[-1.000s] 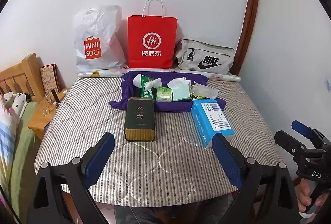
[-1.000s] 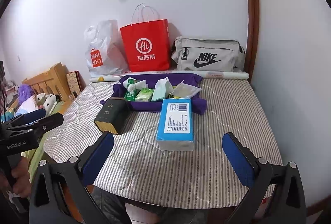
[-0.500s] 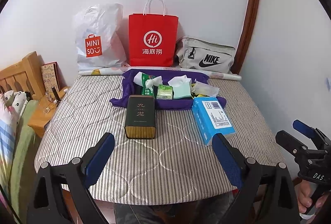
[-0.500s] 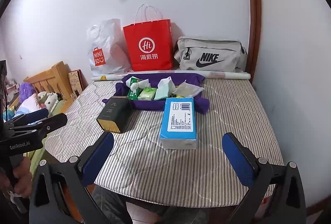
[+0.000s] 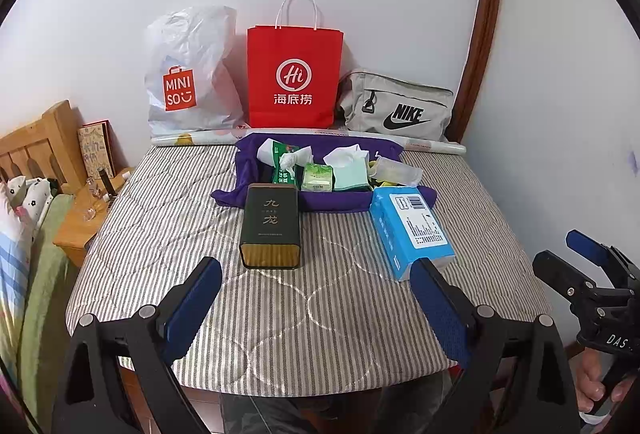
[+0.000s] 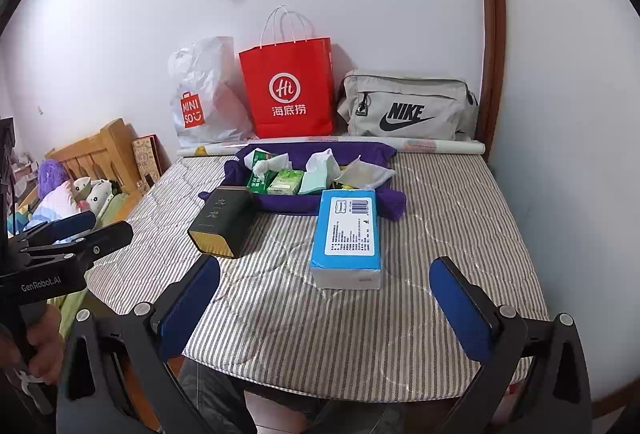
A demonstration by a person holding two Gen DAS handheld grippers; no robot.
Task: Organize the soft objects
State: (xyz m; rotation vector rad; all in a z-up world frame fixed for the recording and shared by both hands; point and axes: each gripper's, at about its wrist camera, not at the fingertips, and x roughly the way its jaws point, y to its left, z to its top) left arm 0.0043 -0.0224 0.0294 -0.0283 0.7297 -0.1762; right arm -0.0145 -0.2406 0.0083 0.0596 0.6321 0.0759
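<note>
Left tongs [image 5: 316, 308]: spread wide, empty, hovering short of the striped counter [image 5: 280, 338].
Right tongs [image 6: 326, 308]: likewise spread wide, empty.
Dark tin [image 5: 271, 232]: dead ahead of left tongs, lying flat, gold end nearest.
Blue tissue pack [image 6: 347, 236]: straight ahead of right tongs, label up.
Purple cloth tray [image 5: 332, 199]: beyond both, touching tin and pack, holding loose tissue packets [image 5: 318, 175] (some spilling open).
Probable step: approach, nothing gripped yet.
Advice: advance right tongs level and centred on pack, straddle its narrow width, squeeze lightly (soft, crushable), lift clear before carrying toward tray.
</note>
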